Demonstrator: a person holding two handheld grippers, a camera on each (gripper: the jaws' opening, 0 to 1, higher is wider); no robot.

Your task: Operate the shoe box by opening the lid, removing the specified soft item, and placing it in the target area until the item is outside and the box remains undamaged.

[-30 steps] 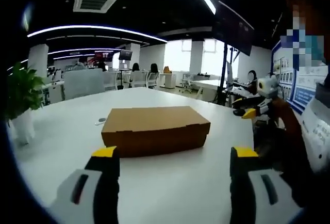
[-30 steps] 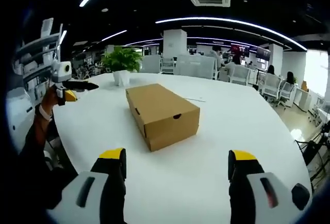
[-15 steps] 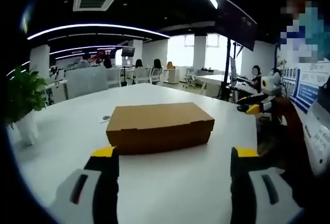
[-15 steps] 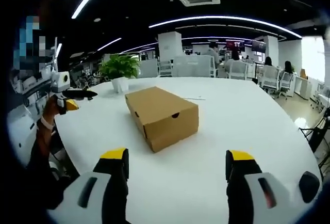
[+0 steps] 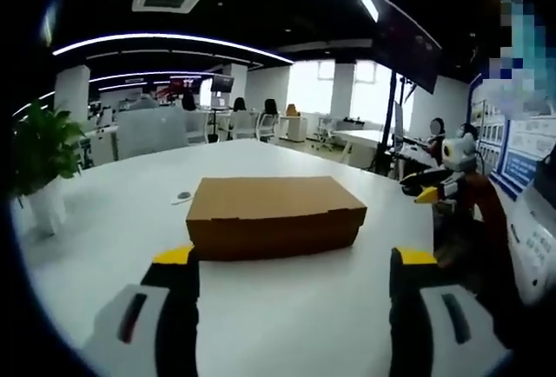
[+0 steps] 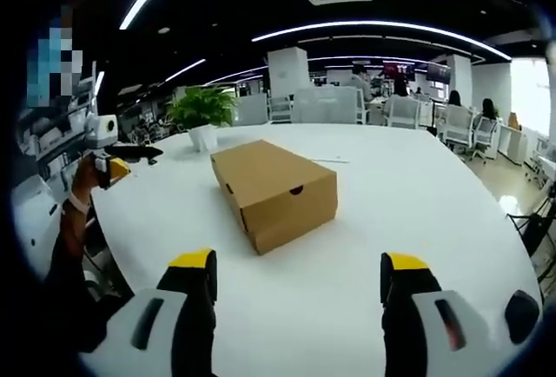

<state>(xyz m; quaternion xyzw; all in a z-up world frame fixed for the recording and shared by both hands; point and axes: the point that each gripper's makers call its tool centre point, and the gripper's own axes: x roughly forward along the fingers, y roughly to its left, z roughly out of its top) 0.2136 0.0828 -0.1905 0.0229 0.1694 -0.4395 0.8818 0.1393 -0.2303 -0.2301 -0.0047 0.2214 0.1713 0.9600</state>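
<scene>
Left gripper view: the left gripper (image 5: 294, 264) hangs low over the white table (image 5: 104, 247), jaws spread wide with nothing between them, and straight ahead the box (image 5: 274, 215) sits flat on the tabletop, long side toward us, lid down. It lies well apart from the jaws, no contact yet. Off at the right edge the right gripper (image 5: 443, 181) pokes in, held in a person's hand. A plant (image 5: 36, 155) stands in a white pot at the far left, and a small dark thing lies just beyond the box, too small to name. Right gripper view: the right gripper (image 6: 297, 268) is likewise spread and empty, and here the box (image 6: 274, 188) shows a corner toward us, with a small round hole in its end wall and a lid seam running along the long side. The left gripper (image 6: 117, 155) shows at the far left. The plant (image 6: 204, 112) stands beyond the box. My read: plain cardboard, light and fairly stiff but easy to crease, so it may slide on that smooth table. Best to steady the base with one gripper and lift the lid's front lip gently with the other. The soft item inside cannot be seen yet.
</scene>
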